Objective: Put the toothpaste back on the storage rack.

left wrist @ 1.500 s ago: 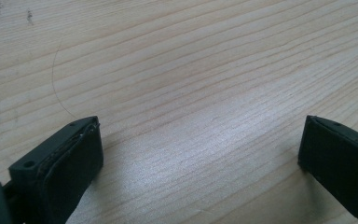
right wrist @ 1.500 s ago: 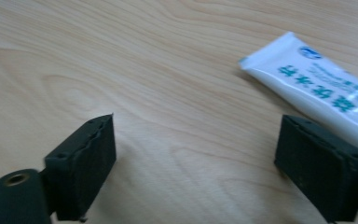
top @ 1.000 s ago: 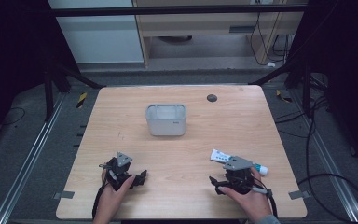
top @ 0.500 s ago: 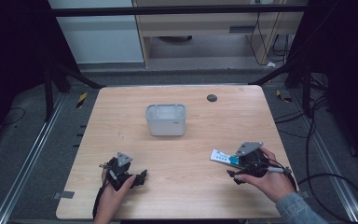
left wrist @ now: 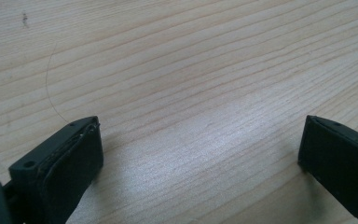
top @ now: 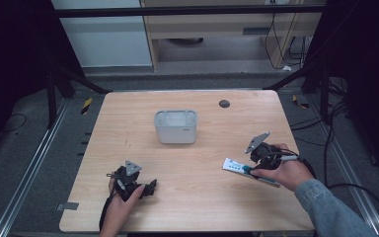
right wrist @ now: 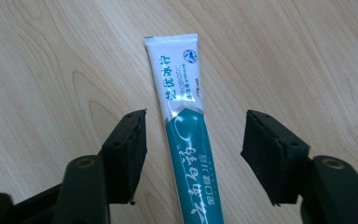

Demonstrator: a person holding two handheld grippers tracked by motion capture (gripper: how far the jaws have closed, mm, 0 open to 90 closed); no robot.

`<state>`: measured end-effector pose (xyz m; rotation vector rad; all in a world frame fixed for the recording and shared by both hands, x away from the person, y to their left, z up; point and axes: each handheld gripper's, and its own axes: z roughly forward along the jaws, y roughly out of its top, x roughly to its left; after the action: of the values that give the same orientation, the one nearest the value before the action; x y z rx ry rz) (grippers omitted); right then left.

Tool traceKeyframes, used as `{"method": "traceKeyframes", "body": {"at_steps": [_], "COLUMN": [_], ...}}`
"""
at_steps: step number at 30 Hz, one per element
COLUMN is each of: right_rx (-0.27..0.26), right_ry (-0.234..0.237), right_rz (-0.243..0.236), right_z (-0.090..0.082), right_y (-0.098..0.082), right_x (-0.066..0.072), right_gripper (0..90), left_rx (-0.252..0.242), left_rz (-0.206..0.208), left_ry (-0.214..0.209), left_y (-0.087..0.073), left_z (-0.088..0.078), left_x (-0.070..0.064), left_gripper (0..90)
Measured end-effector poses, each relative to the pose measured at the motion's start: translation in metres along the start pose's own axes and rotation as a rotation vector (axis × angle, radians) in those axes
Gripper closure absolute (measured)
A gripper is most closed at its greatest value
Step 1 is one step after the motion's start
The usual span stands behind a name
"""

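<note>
At the left of the table [top: 128, 123], the left gripper [top: 150, 186] rests low near the front edge in the person's left hand [top: 121, 207]; its own view shows the 2 black jaws spread wide over bare wood with nothing between them, so it is idle and parted. Near the middle, toward the far side, stands a grey container [top: 175, 126], open at the top and well apart from both grippers; a small dark disc [top: 224, 103] lies farther back to its right. At the right, the right gripper [right wrist: 193, 154], held in the right hand [top: 286, 173], is poised over a toothpaste tube [right wrist: 186, 140] that lies flat on the wood, its white crimped end pointing away from the gripper and its teal part running back under it. The 2 jaws stand open on either side of the tube, neither pad touching it, the left pad [right wrist: 133, 144] closer to it than the right. The risks from here, as I judge them: the tube sits off-centre in the gap, so a close would let the nearer pad shove it sideways before the other arrives, twisting it out of line. The tube is flat and slick, so a shallow pinch could slip off, or the pads could scrape the wood instead. A hard squeeze could dent its soft body.
</note>
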<state>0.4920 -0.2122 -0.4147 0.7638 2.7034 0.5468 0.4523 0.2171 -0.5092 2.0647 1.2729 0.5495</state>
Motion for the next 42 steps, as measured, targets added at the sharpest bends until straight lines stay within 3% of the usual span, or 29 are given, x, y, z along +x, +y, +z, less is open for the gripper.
{"method": "traceKeyframes", "body": {"at_steps": [8,15,24,42], "right_rx": [0.024,0.089,0.129,0.179], "right_ry": [0.027,0.041,0.055,0.101], "right_rz": [-0.005,0.002,0.0,0.016], "right_z": [0.006,0.018,0.034,0.049], "right_y": [0.001,0.0,0.003,0.003], "right_x": [-0.005,-0.01,-0.008,-0.015], "right_gripper": [45.3,48.8,48.3,48.5], "left_rx": [0.0,0.0,-0.001,-0.002], "left_rz": [-0.004,-0.003,-0.001,-0.003], "left_ry": [0.006,0.004,0.001,0.003], "left_y": [0.003,0.003,0.004,0.004], "left_z": [0.003,0.003,0.004,0.004], "left_x": [-0.002,-0.002,-0.003,-0.003], "left_gripper": [0.0,0.0,0.0,0.0]}}
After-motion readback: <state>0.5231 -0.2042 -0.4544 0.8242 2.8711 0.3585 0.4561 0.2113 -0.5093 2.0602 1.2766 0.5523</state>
